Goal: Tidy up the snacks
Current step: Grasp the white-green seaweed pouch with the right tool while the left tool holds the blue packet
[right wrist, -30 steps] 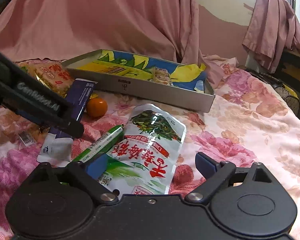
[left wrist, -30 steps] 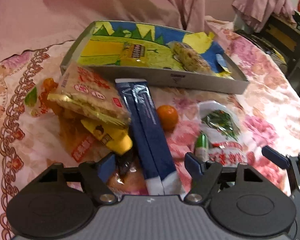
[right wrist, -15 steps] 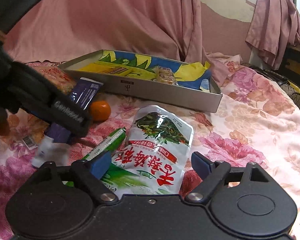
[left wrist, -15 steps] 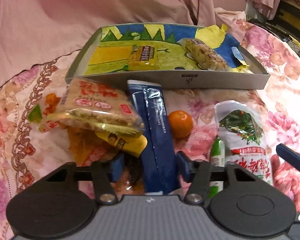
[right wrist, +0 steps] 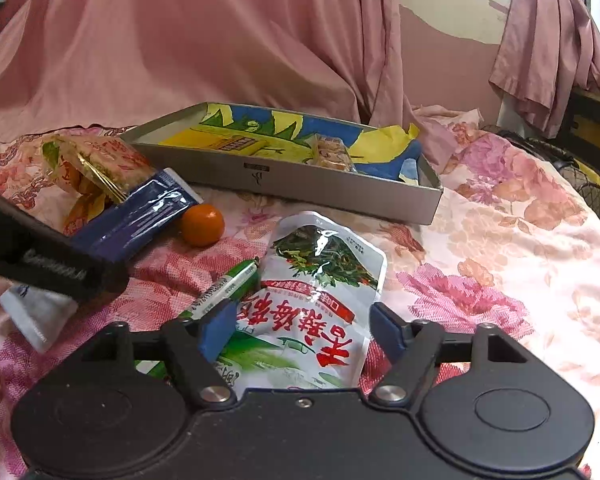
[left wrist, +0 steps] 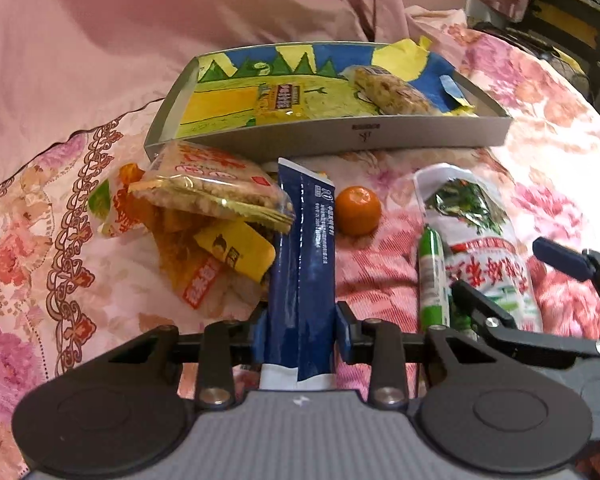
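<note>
A long blue packet (left wrist: 304, 248) lies on the floral cover, and my left gripper (left wrist: 300, 332) is closing with both pads against its sides near the white end. In the right wrist view the blue packet (right wrist: 140, 216) points toward the grey tray (right wrist: 300, 184). My right gripper (right wrist: 302, 332) straddles the near end of a white seaweed pouch (right wrist: 320, 272). Its jaws are closing, and gaps show between the pads and the pouch. A green stick (right wrist: 228, 284) lies along the pouch's left edge. An orange (left wrist: 357, 211) rests between the packet and the pouch.
The tray (left wrist: 360, 136) holds a small yellow packet (left wrist: 280, 100) and a rice bar (left wrist: 392, 90). A cracker pack (left wrist: 212, 188) tops a pile of orange and yellow wrappers (left wrist: 236, 248) on the left. Pink drapes hang behind, with dark furniture (left wrist: 572, 28) at the far right.
The left jaws have narrowed from wide apart until both pads meet the blue packet, and the left gripper has shifted a little. The right jaws have narrowed slightly around the pouch.
</note>
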Action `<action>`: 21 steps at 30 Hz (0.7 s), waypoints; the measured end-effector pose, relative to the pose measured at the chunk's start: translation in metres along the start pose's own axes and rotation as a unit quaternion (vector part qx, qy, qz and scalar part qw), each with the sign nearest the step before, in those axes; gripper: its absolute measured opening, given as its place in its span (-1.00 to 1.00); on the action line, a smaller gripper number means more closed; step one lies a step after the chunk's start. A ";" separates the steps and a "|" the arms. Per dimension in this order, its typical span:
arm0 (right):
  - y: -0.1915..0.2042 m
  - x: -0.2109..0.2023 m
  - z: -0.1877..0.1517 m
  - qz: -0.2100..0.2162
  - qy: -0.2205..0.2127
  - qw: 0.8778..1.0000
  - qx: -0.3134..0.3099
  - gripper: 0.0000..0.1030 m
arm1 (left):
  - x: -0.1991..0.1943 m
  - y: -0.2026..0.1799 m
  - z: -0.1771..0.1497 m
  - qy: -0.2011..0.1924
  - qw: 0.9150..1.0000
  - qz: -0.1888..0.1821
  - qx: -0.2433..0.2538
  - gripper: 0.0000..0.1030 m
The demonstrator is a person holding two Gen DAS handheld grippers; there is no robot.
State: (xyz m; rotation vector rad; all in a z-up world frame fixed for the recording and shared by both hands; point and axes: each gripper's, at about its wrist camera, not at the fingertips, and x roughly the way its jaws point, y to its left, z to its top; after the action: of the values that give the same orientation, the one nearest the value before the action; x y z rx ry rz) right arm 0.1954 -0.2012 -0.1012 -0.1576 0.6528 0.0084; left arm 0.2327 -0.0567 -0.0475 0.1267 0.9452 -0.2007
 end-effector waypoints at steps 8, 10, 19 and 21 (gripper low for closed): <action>-0.004 0.005 -0.001 0.003 0.008 1.000 0.009 0.79 | 0.012 -0.002 0.011 0.002 1.000 0.008 0.025 -0.04; -0.007 0.007 0.000 0.005 0.011 1.000 0.016 0.85 | 0.018 -0.002 0.016 0.005 0.999 0.015 0.034 0.01; -0.013 0.018 0.001 0.032 0.026 0.998 0.044 0.78 | 0.023 -0.005 0.019 0.010 0.999 0.020 0.037 -0.07; -0.015 0.019 0.001 0.043 0.033 0.997 0.061 0.72 | 0.020 -0.008 0.016 0.007 0.999 0.018 0.045 -0.27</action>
State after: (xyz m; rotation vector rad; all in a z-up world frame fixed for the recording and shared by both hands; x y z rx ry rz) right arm 0.2118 -0.2167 -0.1098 -0.0113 0.7227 0.0462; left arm 0.2548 -0.0695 -0.0544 0.2288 0.9470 -0.2090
